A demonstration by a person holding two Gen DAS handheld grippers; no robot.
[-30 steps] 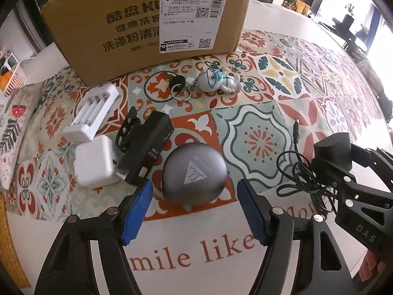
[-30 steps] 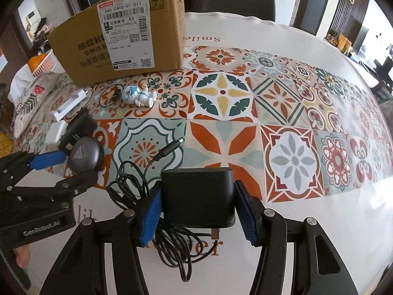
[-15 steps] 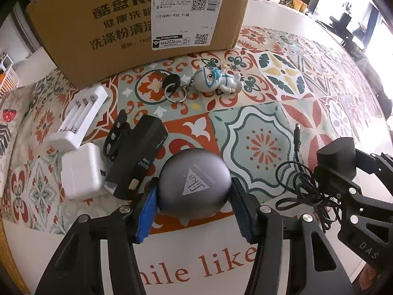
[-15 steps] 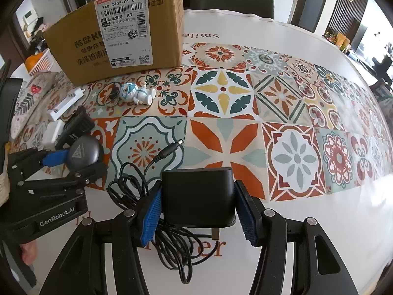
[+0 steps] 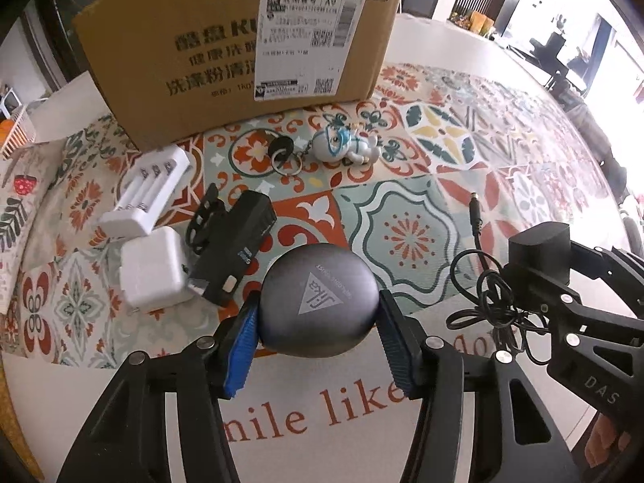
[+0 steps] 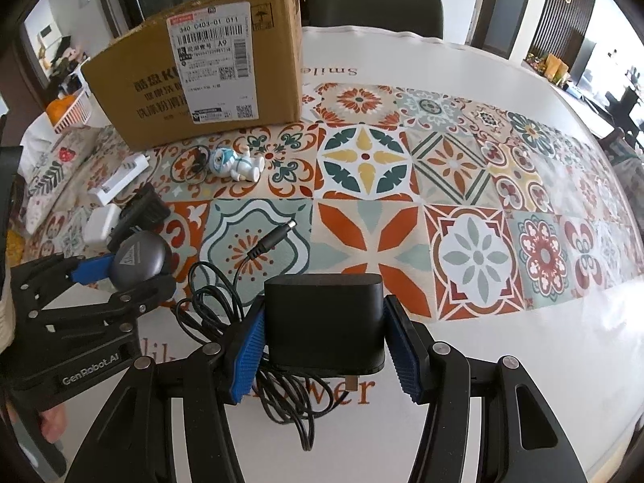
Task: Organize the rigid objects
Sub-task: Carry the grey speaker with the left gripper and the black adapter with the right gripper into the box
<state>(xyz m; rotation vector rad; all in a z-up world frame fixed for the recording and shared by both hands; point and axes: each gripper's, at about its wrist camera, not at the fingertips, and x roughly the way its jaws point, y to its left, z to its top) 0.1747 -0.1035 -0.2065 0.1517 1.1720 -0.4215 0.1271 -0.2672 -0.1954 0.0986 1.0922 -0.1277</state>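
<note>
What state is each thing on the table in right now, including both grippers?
left gripper: shut on the grey round case
right gripper: shut on the black power adapter
adapter cable: loosely tangled, plug lying free
cardboard box: upright, top out of view
battery charger: empty slots
figurine keychain: lying on its side

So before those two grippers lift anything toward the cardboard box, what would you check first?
1. Left gripper clamped on the grey round case: ok, both pads touch its sides.
2. Right gripper clamped on the black power adapter: ok.
3. Adapter cable free of the left gripper: cannot tell, its loops lie close beside it.
4. Cardboard box open on top: cannot tell.
5. Path to the box free: not ok, the toy keychain lies in front.
</note>
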